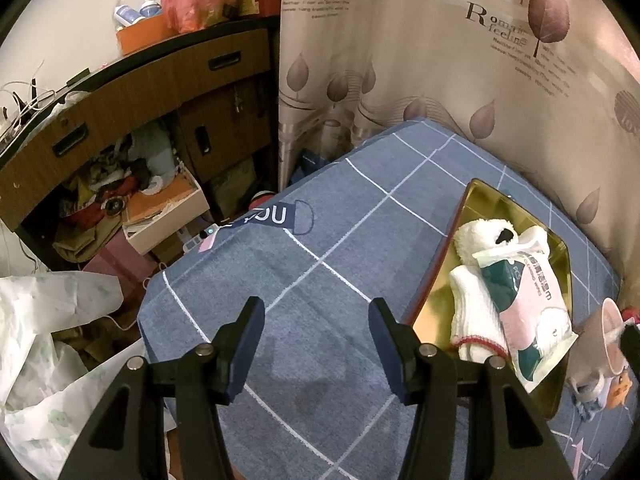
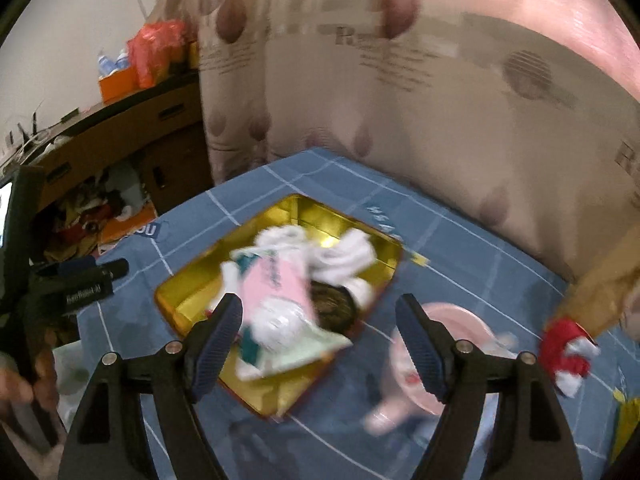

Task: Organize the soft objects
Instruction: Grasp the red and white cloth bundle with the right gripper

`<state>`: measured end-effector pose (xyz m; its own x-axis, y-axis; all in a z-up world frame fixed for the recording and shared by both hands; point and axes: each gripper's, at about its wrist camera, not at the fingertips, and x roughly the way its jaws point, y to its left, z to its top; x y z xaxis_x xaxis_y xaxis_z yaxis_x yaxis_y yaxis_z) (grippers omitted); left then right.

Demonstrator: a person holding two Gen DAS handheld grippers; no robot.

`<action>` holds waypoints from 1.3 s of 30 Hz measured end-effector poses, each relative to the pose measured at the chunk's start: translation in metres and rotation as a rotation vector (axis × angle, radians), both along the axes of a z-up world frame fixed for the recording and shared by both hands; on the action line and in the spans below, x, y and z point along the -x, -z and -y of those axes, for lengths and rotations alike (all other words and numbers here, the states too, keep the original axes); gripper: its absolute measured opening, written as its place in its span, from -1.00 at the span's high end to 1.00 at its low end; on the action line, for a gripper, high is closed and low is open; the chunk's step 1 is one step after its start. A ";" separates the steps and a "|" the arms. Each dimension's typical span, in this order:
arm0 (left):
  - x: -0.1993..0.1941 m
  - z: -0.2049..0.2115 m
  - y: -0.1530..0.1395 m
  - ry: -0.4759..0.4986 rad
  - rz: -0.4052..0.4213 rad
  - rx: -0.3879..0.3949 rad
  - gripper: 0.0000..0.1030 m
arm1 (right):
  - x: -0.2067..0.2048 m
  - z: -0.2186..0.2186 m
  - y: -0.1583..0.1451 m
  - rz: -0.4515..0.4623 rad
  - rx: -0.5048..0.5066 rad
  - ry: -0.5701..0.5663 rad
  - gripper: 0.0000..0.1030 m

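Gold tray (image 2: 188, 300) holds the wipes pack (image 2: 276, 304), straight ahead of the right gripper (image 2: 320, 344), jaws spread and empty. Left gripper (image 1: 316, 344), likewise spread, has it off to its right.

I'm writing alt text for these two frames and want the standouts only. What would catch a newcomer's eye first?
The shiny gold tray on the blue checked bedspread, piled with a white plush toy, folded white cloths and a pink-and-teal wipes packet. Next, the leaf-print curtain behind the bed, and the open left gripper hovering empty over the bedspread.
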<state>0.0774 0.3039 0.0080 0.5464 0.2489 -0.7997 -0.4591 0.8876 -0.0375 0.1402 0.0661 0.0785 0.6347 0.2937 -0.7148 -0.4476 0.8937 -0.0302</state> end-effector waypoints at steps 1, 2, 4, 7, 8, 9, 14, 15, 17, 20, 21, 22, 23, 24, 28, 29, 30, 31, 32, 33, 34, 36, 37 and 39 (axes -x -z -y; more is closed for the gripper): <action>0.000 0.000 0.000 0.001 0.000 -0.004 -0.07 | 0.002 0.011 -0.002 0.002 -0.002 0.015 -0.48; 0.001 0.001 0.000 0.002 0.001 -0.006 -0.07 | 0.005 0.025 -0.002 0.006 0.005 0.038 -0.48; 0.002 0.002 -0.001 0.004 0.004 -0.009 -0.07 | 0.007 0.049 -0.001 0.013 0.021 0.075 -0.48; 0.002 0.005 -0.001 0.010 0.005 -0.017 -0.07 | 0.005 0.097 0.004 0.009 0.051 0.168 -0.48; 0.002 0.006 -0.001 0.013 0.005 -0.022 -0.07 | 0.004 0.111 0.005 0.005 0.057 0.196 -0.49; 0.002 0.007 -0.002 0.016 0.006 -0.027 -0.07 | 0.001 0.133 0.008 0.002 0.070 0.246 -0.49; 0.000 0.014 0.001 0.037 0.001 -0.043 -0.07 | -0.010 0.212 0.022 -0.030 0.084 0.419 -0.64; -0.001 0.016 0.001 0.043 0.001 -0.045 -0.07 | -0.014 0.231 0.026 -0.039 0.080 0.455 -0.70; -0.002 0.019 0.002 0.055 0.000 -0.048 -0.07 | -0.021 0.253 0.032 -0.048 0.084 0.501 -0.72; -0.003 0.024 0.003 0.075 -0.001 -0.055 -0.07 | -0.033 0.279 0.047 -0.084 0.076 0.546 -0.82; -0.004 0.026 0.003 0.084 0.000 -0.059 -0.07 | -0.039 0.286 0.054 -0.103 0.073 0.554 -0.83; -0.004 0.028 0.004 0.091 0.001 -0.061 -0.07 | -0.048 0.288 0.061 -0.118 0.075 0.563 -0.83; -0.005 0.030 0.004 0.101 0.002 -0.065 -0.07 | -0.053 0.292 0.065 -0.128 0.072 0.570 -0.83; -0.006 0.032 0.004 0.109 0.005 -0.068 -0.07 | -0.060 0.296 0.069 -0.132 0.065 0.574 -0.83; -0.008 0.038 0.003 0.137 0.019 -0.076 -0.07 | -0.087 0.301 0.081 -0.121 0.057 0.594 -0.84; -0.009 0.039 0.004 0.142 0.020 -0.076 -0.07 | -0.090 0.301 0.082 -0.117 0.055 0.597 -0.85; -0.009 0.040 0.004 0.148 0.020 -0.078 -0.07 | -0.098 0.301 0.084 -0.113 0.049 0.599 -0.86; -0.010 0.041 0.005 0.152 0.020 -0.081 -0.07 | -0.104 0.300 0.087 -0.115 0.048 0.599 -0.86; -0.011 0.042 0.005 0.155 0.019 -0.087 -0.07 | -0.109 0.299 0.089 -0.120 0.053 0.600 -0.87; -0.012 0.043 0.006 0.158 0.017 -0.092 -0.07 | -0.114 0.299 0.093 -0.129 0.059 0.601 -0.86; -0.013 0.045 0.006 0.162 0.015 -0.097 -0.07 | -0.119 0.298 0.096 -0.134 0.060 0.600 -0.86; -0.015 0.046 0.008 0.169 0.012 -0.103 -0.07 | -0.126 0.298 0.102 -0.134 0.075 0.601 -0.80; -0.015 0.047 0.008 0.172 0.012 -0.103 -0.07 | -0.127 0.298 0.105 -0.128 0.077 0.594 -0.61; -0.016 0.048 0.009 0.176 0.013 -0.104 -0.07 | -0.129 0.299 0.108 -0.132 0.075 0.592 -0.24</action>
<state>0.0936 0.2560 -0.0011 0.5985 0.2295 -0.7675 -0.2968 0.9534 0.0536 0.2688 -0.2330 -0.0294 0.5796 -0.1359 -0.8035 0.1202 0.9895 -0.0807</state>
